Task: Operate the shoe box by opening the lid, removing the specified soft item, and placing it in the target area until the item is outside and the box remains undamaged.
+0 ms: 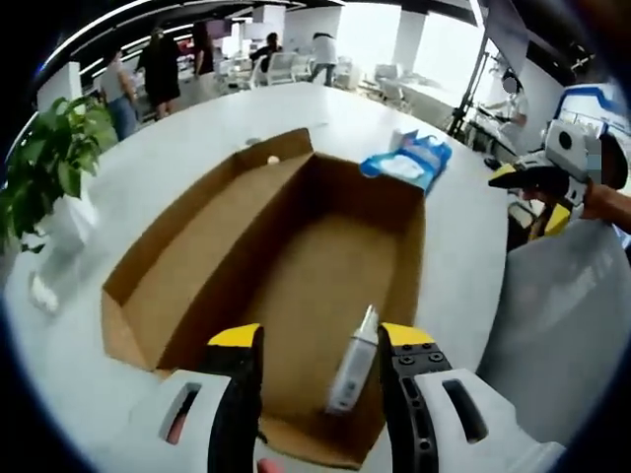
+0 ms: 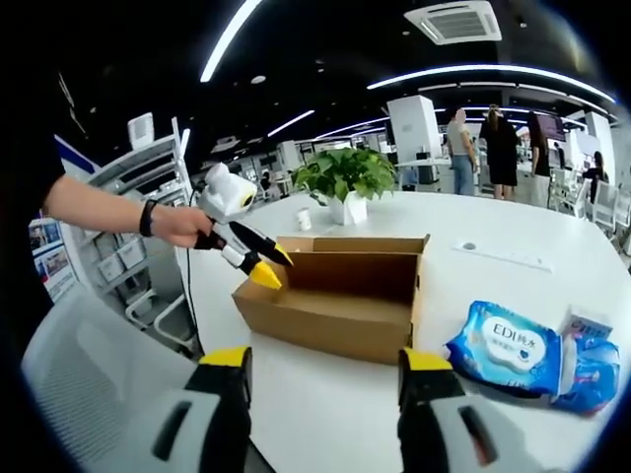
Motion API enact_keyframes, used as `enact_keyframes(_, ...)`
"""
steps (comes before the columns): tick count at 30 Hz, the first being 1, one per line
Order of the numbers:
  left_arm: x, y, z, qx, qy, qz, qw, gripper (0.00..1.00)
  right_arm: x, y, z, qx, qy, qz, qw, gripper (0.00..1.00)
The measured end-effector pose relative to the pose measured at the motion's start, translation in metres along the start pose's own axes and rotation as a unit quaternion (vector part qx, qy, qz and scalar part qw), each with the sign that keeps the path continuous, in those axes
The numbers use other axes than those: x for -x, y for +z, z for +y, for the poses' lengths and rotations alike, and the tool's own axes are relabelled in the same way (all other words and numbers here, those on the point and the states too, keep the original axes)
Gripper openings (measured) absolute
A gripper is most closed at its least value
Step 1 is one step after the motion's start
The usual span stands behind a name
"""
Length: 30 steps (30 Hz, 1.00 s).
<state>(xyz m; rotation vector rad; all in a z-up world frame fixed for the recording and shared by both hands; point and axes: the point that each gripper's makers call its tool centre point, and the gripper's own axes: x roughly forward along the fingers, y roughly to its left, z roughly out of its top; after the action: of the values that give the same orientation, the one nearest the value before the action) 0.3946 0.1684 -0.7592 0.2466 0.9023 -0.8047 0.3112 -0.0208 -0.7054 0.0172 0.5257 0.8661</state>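
An open brown cardboard shoe box (image 1: 296, 266) lies on the round white table (image 1: 177, 148), its lid folded out flat beside it. A white tube (image 1: 353, 365) leans inside the box near the front wall. My left gripper (image 1: 320, 340) hovers open over that end, the tube between its yellow-tipped jaws without touching them. A soft blue wipes pack (image 1: 409, 161) lies on the table outside the box. In the right gripper view my right gripper (image 2: 325, 360) stands open short of the box (image 2: 335, 296), with the wipes pack (image 2: 513, 345) to its right. A hand holds the left gripper (image 2: 258, 261) above the box.
A potted plant (image 1: 54, 168) (image 2: 345, 177) stands on the table past the box. A pale chair back (image 1: 562, 315) sits at the table edge, where a hand holds the right gripper (image 1: 537, 179). A small white carton (image 2: 589, 323) rests on the wipes. People stand far behind.
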Motion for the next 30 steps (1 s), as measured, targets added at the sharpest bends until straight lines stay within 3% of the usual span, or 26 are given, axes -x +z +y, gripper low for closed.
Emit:
enact_keyframes(8,-0.017,-0.008,-0.005,-0.020,-0.022,0.036,0.9989,0.48,0.002,0.000,0.000,-0.002,-0.005,-0.001,1.0000,0.58)
enact_keyframes(13,-0.031,-0.019,-0.003,-0.039,-0.035,0.069,0.9962,0.49,0.001,-0.001,0.003,0.002,-0.005,0.002,1.0000,0.58)
enact_keyframes(19,-0.043,-0.032,-0.015,-0.057,-0.066,0.108,0.9904,0.47,0.002,-0.001,0.002,-0.002,-0.008,0.000,1.0000,0.58)
enact_keyframes(28,-0.055,-0.041,-0.012,-0.065,-0.081,0.138,0.9849,0.49,0.002,-0.002,0.001,-0.004,-0.009,0.002,1.0000,0.58)
enact_keyframes(30,-0.055,-0.040,-0.013,-0.052,-0.086,0.138,0.9853,0.50,0.002,-0.003,0.001,-0.002,-0.009,0.005,0.9999,0.58)
